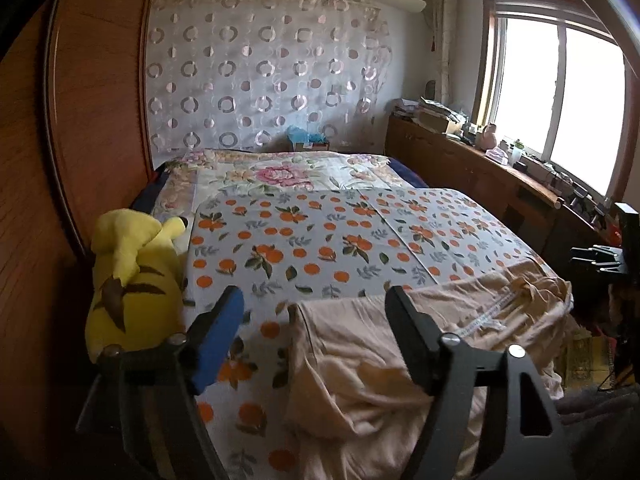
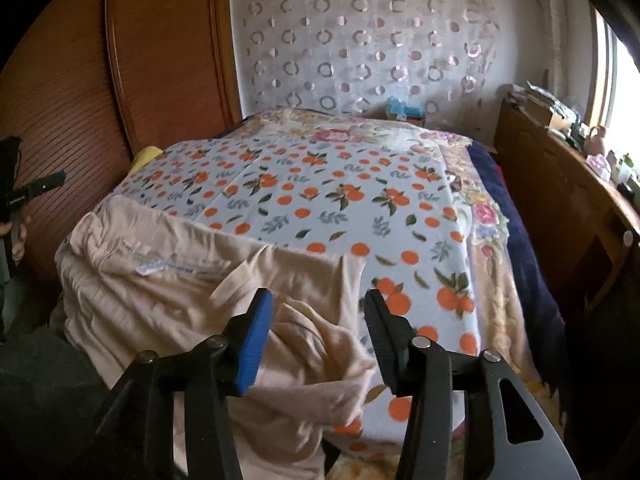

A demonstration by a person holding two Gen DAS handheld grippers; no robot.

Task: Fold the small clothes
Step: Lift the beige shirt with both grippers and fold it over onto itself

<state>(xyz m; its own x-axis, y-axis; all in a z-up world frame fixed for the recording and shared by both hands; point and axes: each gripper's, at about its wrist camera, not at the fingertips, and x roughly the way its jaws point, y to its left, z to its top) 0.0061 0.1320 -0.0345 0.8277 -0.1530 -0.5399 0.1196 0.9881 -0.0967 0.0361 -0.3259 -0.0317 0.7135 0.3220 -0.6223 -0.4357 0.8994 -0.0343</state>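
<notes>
A pale peach garment (image 1: 352,384) lies rumpled across the near edge of the bed, a white label showing on its upper fold. My left gripper (image 1: 313,296) is open above the garment's left corner, its pads touching no cloth. In the right wrist view the same garment (image 2: 160,288) spreads to the left and hangs over the bed's edge. My right gripper (image 2: 318,296) is open over its crumpled right end, and nothing is pinched between its fingers.
The bed carries a white sheet with orange fruit print (image 1: 320,240) over a floral quilt (image 1: 280,176). A yellow plush toy (image 1: 132,280) lies at the bed's left side by a wooden wardrobe (image 1: 80,120). A cluttered wooden cabinet (image 1: 500,172) runs under the window.
</notes>
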